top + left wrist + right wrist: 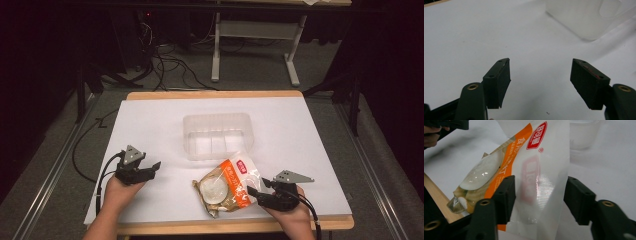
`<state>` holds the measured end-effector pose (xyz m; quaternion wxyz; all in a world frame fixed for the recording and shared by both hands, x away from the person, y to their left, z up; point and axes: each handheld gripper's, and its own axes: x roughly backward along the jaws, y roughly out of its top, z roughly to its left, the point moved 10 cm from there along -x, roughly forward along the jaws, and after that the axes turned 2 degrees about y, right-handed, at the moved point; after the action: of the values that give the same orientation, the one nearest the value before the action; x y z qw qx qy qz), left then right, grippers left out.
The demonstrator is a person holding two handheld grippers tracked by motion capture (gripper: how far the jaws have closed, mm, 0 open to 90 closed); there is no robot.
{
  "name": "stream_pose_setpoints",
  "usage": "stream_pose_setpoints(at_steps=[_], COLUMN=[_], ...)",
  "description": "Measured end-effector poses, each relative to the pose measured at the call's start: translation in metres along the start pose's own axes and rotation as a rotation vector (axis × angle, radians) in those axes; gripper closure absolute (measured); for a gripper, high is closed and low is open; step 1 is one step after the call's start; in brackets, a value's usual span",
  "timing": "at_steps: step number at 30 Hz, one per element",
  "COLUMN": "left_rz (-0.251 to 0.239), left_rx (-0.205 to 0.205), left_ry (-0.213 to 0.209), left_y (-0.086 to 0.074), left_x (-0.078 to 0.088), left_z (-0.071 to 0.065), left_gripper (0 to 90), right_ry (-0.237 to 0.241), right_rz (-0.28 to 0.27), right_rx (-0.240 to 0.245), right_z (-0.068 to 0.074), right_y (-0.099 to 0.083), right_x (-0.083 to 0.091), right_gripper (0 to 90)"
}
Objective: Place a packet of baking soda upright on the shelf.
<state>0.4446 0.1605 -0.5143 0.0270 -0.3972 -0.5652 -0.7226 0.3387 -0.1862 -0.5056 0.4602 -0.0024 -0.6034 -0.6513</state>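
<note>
A snack bag [227, 185], orange and clear with a red label and a pale round food inside, lies near the table's front edge. My right gripper [255, 192] is at its right end. In the right gripper view the bag [499, 170] has its clear sealed end between the jaws of my right gripper [540, 192], and its film reaches both pads without crumpling. The orange side runs under the left jaw. My left gripper [155, 167] rests on the white sheet at the left, open and holding nothing. Bare sheet lies between the jaws of the left gripper [540, 75].
A clear plastic container [216, 135] stands mid-table behind the bag; it also appears as the container [584, 17] and the container [584, 135]. The white sheet [150, 125] covers a wooden table [210, 94]. Cables and a desk frame [255, 35] lie on the floor beyond.
</note>
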Motion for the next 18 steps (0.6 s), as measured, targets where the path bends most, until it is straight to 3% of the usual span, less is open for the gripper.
stream_pose_setpoints(at_steps=[3,5,7,10,13,16,18], left_rz=[-0.002,0.000,0.001,0.001,0.006,0.006,0.003], left_rx=[0.006,0.002,0.003,0.005,0.000,0.001,0.003], left_ry=[-0.002,-0.003,-0.002,-0.003,-0.004,-0.005,-0.004], left_y=[0.000,0.000,0.000,0.000,-0.001,-0.001,0.000], left_x=[0.000,0.000,0.000,-0.001,-0.001,-0.001,-0.001], left_z=[-0.001,-0.001,-0.001,-0.001,-0.002,-0.002,-0.001], left_gripper=[32.8,32.8,32.9,32.8,32.8,32.8,32.8], right_ry=[0.035,0.038,0.054,0.060,0.088,0.096,0.093], right_rz=[-0.007,-0.010,-0.017,-0.019,-0.036,-0.045,-0.058], right_rx=[-0.013,-0.014,-0.008,-0.004,-0.009,-0.003,0.025], right_z=[0.001,0.002,0.001,0.001,0.004,0.007,0.011], right_y=[0.001,0.001,0.002,0.002,0.005,0.007,0.011], right_x=[0.001,0.002,0.004,0.005,0.006,0.008,0.010], right_gripper=[60.8,63.5,71.9,75.4,86.7,90.0,90.0])
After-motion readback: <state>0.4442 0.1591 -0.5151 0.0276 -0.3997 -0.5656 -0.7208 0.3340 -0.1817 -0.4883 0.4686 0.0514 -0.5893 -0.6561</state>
